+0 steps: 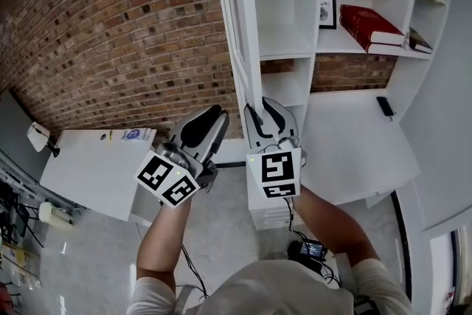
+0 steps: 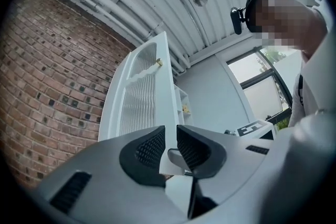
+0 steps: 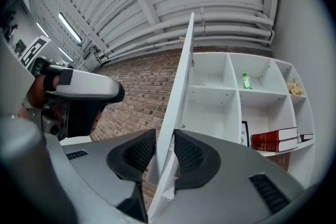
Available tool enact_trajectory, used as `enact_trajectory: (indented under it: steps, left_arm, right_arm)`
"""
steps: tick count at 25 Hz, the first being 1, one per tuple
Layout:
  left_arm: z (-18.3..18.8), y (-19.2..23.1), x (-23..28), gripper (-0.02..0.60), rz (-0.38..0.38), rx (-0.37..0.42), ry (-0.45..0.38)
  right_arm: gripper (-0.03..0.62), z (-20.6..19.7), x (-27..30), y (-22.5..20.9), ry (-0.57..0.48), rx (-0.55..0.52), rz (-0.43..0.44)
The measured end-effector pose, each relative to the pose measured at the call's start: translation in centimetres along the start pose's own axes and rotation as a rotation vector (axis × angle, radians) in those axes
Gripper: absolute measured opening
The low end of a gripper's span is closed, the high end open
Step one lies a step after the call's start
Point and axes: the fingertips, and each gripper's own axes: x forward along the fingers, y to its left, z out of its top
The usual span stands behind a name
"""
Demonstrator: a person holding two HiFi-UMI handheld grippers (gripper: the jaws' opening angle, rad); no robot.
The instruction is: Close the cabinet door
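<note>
While open, cabinet door (image 1: 240, 26) stands edge-on to the person, long axis upright, projecting from white shelves (image 1: 295, 48); the closing swing likely runs rightward. Right gripper (image 1: 265, 118) is nearer: jaws apart, astride the door's free edge, no clamp evident. Left gripper (image 1: 214, 122) sits just left, part-open, empty. Red book (image 1: 369, 26): no legible lettering.

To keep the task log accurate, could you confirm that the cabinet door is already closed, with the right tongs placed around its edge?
Not quite: the cabinet door is open, not closed. The right gripper view shows it standing out edge-on from the shelves, whose compartments are exposed. The rest holds: the right tongs are placed around its edge.
</note>
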Motion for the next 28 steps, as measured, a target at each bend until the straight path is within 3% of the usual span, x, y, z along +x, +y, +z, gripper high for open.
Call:
enact_trajectory:
  steps: [7,16,28]
  left_arm:
    - [1.0,-1.8,4.0,0.072,-0.034,0.066,-0.005]
    - [4.8,-3.1,8.8,0.072,-0.073,0.215,-0.033]
    - [6.9,-3.1,13.7,0.072,-0.09,0.291,-0.051]
  right_arm:
    - [0.121,-0.7,-0.7,-2.6,-0.005,0.019,0.012]
    - [0.117,-1.3,-1.0,-4.7,-0.021,0.049,0.032]
    - [0.11,-2.4,-1.0,-8.5,-0.024,0.095,0.017]
